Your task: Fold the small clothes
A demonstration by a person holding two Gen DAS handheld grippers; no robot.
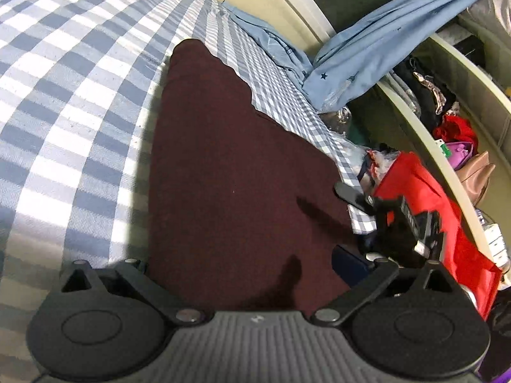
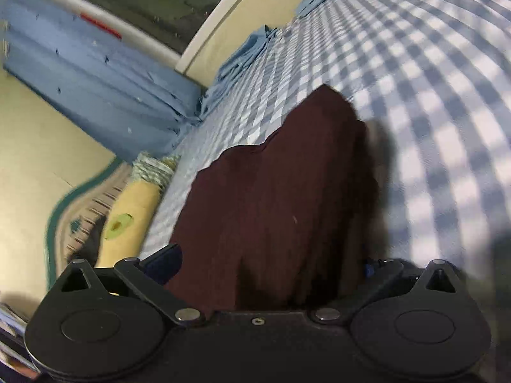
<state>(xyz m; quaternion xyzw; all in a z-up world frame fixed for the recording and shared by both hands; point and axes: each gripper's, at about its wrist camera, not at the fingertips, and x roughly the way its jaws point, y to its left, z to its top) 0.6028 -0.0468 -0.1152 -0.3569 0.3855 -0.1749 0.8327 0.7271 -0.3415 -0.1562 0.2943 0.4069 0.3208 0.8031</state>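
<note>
A dark maroon garment [image 1: 230,172] lies flat on a blue-and-white checked bed sheet [image 1: 73,102]. My left gripper [image 1: 242,265] is low over its near edge with jaws spread wide; only the blue right fingertip [image 1: 349,266] shows. The other gripper [image 1: 383,210] appears at the garment's right edge. In the right wrist view the same garment [image 2: 278,210] is raised in folds close to the camera, above the sheet [image 2: 431,95]. My right gripper [image 2: 271,265] has jaws spread, with cloth between them; its blue left fingertip [image 2: 166,263] shows.
A blue curtain [image 1: 383,41] hangs by the window at the bed's far side. A red bag [image 1: 447,223] and a shelf of clutter [image 1: 453,134] stand beside the bed. A yellow pillow [image 2: 131,220] and a patterned rug [image 2: 64,217] lie left of the bed.
</note>
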